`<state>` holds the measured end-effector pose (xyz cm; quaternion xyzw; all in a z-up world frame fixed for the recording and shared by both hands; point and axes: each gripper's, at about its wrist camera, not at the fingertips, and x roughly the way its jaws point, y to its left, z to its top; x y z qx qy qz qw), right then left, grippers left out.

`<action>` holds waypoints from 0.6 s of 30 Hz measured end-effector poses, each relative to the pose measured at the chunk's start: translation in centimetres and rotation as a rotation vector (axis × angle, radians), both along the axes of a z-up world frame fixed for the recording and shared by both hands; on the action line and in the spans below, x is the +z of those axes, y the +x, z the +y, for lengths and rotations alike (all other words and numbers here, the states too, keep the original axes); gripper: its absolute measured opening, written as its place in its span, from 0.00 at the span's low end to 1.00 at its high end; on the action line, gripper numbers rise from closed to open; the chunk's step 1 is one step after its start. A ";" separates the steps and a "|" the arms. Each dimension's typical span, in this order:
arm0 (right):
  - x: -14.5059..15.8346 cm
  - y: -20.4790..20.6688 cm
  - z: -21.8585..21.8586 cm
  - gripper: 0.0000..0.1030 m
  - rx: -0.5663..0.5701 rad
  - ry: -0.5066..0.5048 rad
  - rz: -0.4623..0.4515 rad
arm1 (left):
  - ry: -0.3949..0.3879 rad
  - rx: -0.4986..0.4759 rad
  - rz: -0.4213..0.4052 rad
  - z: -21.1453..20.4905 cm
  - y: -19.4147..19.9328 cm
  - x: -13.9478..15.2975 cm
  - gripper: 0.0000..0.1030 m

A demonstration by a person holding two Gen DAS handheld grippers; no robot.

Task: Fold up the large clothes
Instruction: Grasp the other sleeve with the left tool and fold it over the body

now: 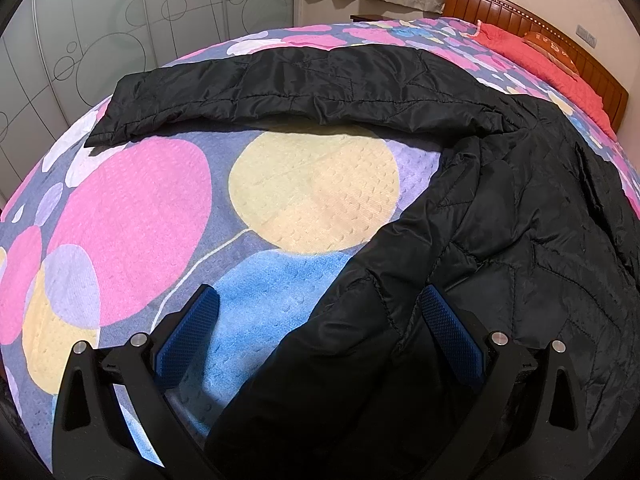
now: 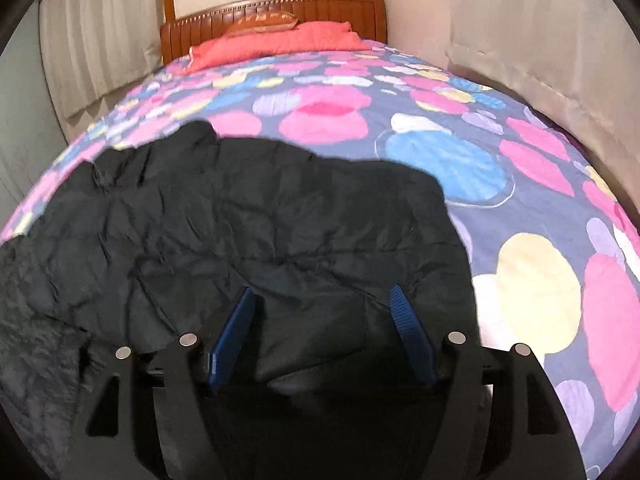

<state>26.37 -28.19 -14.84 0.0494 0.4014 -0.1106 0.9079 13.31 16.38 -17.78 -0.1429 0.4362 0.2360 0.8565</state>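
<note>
While the black quilted padded jacket (image 1: 500, 216) lies spread on the bed, both claws hang low over its near edge. It rests on a bedspread printed with big pink, yellow and blue circles on a grey-blue ground (image 1: 160, 208), and one long sleeve (image 1: 280, 84) stretches away flat across the cover, well apart from the bulk of the garment.

From the left wrist view, the left claw (image 1: 320, 332) stands wide apart; its blue ribbed pads (image 1: 452, 336) straddle a puffy fold of the jacket's hem, one pad over bare bedspread, the other over black fabric, and neither visibly presses on the cloth.

From the right wrist view, the right claw (image 2: 322, 328) is spread too, with a rounded hump of jacket (image 2: 280, 220) lying between and beneath the blue pads (image 2: 234, 332). The picture is a little blurred, but a gap shows on each side, so the fabric looks loose rather than pinched.

Around the bed: a carved reddish-brown wooden headboard (image 2: 332, 8) at the far end, a coral-red folded blanket (image 2: 280, 42) below it, and an orange-brown patterned pillow (image 2: 266, 22) against the boards. Pale pleated curtains (image 2: 96, 40) hang along one side, and frosted wardrobe doors etched with circles (image 1: 120, 32) close off the other. Nothing lies on the open cover beyond the jacket.
</note>
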 end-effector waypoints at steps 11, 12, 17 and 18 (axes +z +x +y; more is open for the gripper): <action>-1.4 0.7 0.2 0.73 0.006 -0.035 0.012 | -0.029 -0.009 0.009 0.1 -0.1 0.1 0.98; -1.4 0.6 0.1 0.73 0.006 -0.033 0.010 | -0.037 -0.021 0.013 0.3 -0.1 0.2 0.98; -1.4 0.5 0.1 0.74 0.010 -0.031 0.002 | -0.133 -0.034 -0.055 2.7 -1.7 1.6 0.98; -1.4 0.4 0.1 0.74 0.011 -0.029 0.000 | -0.131 -0.009 -0.082 3.9 -2.3 2.1 0.98</action>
